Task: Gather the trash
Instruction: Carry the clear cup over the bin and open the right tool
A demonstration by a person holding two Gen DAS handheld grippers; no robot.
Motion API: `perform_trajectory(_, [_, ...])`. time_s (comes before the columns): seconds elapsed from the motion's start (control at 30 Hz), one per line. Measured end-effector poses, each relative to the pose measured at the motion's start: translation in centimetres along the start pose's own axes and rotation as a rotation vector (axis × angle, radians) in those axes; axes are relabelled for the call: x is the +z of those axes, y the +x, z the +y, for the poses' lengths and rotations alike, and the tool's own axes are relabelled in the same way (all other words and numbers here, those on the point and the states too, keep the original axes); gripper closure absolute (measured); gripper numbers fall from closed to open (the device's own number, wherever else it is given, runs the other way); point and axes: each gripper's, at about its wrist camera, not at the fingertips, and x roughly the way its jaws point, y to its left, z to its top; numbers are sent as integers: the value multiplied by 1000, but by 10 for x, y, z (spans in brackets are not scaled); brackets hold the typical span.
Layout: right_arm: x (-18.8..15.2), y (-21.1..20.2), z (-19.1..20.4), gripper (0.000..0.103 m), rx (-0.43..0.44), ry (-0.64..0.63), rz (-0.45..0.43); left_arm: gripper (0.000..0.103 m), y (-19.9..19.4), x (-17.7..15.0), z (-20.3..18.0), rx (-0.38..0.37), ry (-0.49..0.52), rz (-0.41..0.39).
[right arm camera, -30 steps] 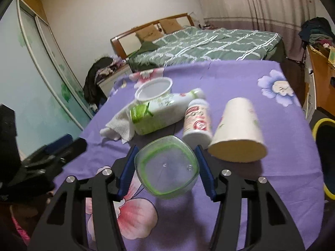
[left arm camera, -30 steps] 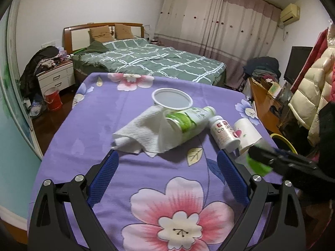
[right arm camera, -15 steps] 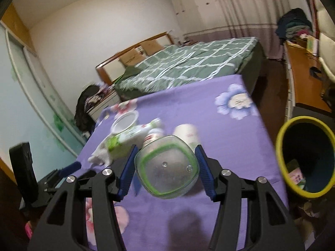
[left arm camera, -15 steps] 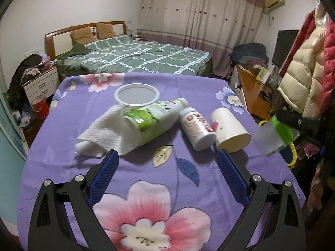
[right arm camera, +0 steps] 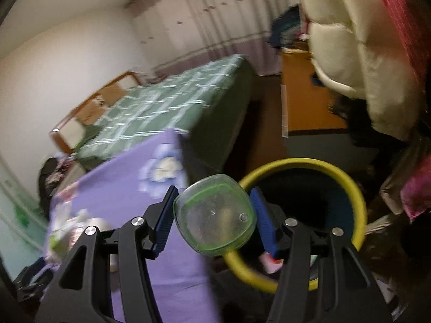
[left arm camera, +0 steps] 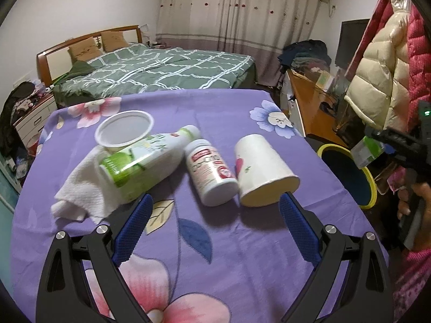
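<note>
Between the right gripper's point(right arm camera: 214, 219) blue pads sits a clear green-rimmed plastic cup point(right arm camera: 214, 214), clamped, above the yellow-rimmed bin point(right arm camera: 347, 185). Wide open and empty, the left gripper point(left arm camera: 214, 222) faces a fallen white pill bottle point(left arm camera: 211, 171).

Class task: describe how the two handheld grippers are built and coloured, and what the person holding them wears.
Both the left gripper and right gripper have matte black skeletal finger frames with cut-outs, silver round bolts, and blue cross-hatched pads. A small green light glows on the right one. The person wears a pink patterned sleeve.
</note>
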Motion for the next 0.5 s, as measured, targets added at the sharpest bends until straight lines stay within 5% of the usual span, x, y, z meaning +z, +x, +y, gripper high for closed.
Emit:
perform_trajectory(0.2, [-2,28,-30,48,-107,26,21,10,13,8,-16,-6,31,15])
perform_trajectory(0.5, [-10,29,-32,43,-112,8,27,10,38,31,-56,-15,104,33])
